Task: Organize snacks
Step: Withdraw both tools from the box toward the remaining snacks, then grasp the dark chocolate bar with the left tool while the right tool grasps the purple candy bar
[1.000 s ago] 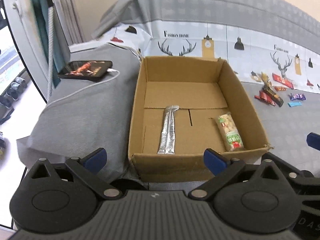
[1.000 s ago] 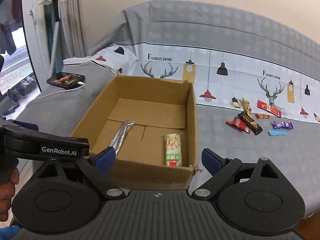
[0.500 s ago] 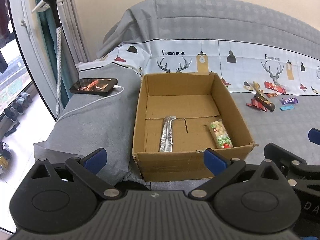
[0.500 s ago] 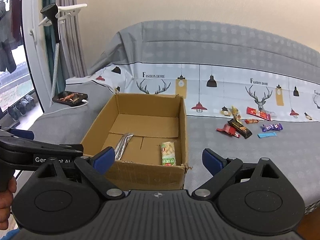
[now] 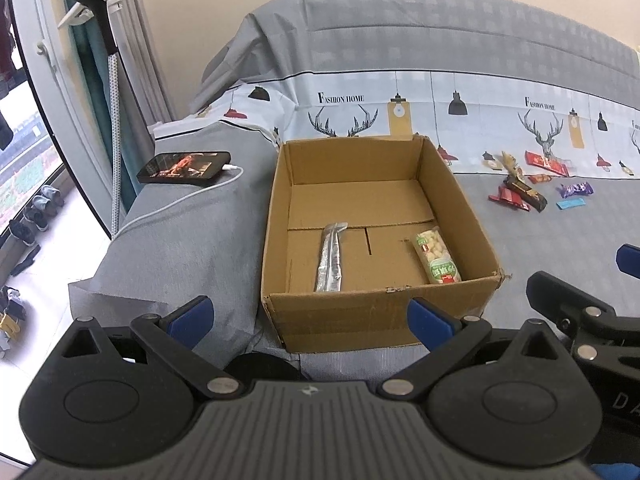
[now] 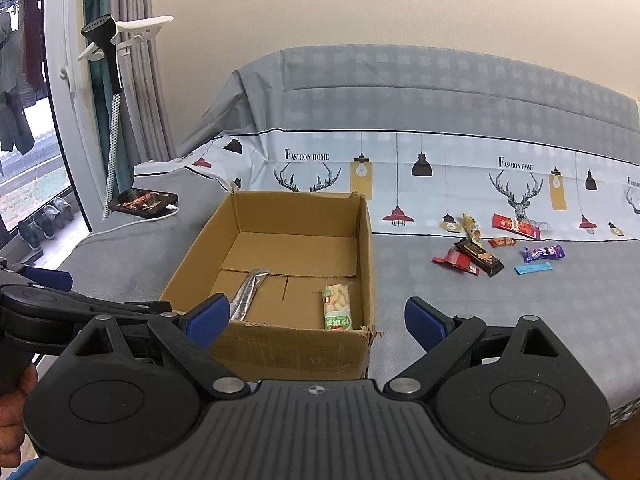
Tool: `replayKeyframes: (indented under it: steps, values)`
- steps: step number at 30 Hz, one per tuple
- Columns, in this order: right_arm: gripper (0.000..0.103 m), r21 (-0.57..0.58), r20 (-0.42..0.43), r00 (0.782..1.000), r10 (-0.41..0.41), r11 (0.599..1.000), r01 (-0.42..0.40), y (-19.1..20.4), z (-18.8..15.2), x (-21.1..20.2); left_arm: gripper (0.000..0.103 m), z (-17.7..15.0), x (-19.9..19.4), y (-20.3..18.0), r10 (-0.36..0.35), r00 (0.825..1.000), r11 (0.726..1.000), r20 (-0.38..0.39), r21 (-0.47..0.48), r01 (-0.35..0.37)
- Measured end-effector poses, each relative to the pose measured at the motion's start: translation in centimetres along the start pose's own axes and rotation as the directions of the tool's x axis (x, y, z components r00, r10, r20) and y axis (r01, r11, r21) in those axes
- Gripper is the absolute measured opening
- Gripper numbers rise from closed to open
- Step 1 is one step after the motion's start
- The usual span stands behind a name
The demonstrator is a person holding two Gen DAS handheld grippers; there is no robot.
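Left gripper: jaws spread wide, holding nothing; it hovers just short of the near wall of the open brown cardboard box.
Right gripper: jaws equally wide apart, nothing between them; it hangs to the right of the left one, facing the box's near right corner.
Box contents: a long silver foil stick packet lies left of centre on the floor, and a clear pack of pale puffed snacks with a green label lies beside the right wall. Both run roughly front to back.
Loose snacks: a small scatter of wrapped bars and candies on the grey sofa cover, well apart from the box, past its right wall. It includes a black bar, a red wrapper, a purple candy, a flat light-blue stick, a red bar and a yellow packet.
Key relation: the scatter lies ahead and to the right of both grippers, so the right one looks the nearer.
Long axis: the black bar lies diagonally, so the jaws would likely need turning to close across its narrow width.
Progress: seemingly early, two items boxed and most still outside.
Bystander: a black phone on a white charging cable rests left of the box.
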State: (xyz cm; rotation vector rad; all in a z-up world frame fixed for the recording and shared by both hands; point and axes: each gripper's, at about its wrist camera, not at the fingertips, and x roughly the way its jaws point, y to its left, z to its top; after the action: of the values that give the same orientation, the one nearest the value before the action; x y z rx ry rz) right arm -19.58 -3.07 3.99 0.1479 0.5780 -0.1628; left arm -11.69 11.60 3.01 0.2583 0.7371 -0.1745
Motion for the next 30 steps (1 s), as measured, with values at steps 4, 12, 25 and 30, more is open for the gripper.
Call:
replayKeyframes:
  steps: [4,12,25,30]
  values:
    - [0.095,0.011,-0.012,1.000,0.004,1.000,-0.004,-0.3,-0.1,0.3,0.103,-0.1,0.3,-0.4,0.002,1.000,1.000,-0.011,0.009,-0.002]
    - [0.095,0.039,-0.035,0.999,0.013,0.999,-0.012,-1.2,-0.4,1.4,0.103,0.1,1.7,-1.0,-0.010,0.998,1.000,-0.069,0.013,0.010]
    - [0.095,0.126,-0.086,0.996,0.016,0.992,-0.005,-4.5,-1.1,3.5,0.103,1.3,4.1,-4.3,-0.003,0.991,0.998,-0.137,0.066,0.013]
    - [0.095,0.173,-0.105,0.994,-0.009,0.985,0.027,-7.2,-1.2,4.7,0.103,3.0,5.6,-6.5,-0.041,0.984,0.996,-0.176,0.076,0.055]
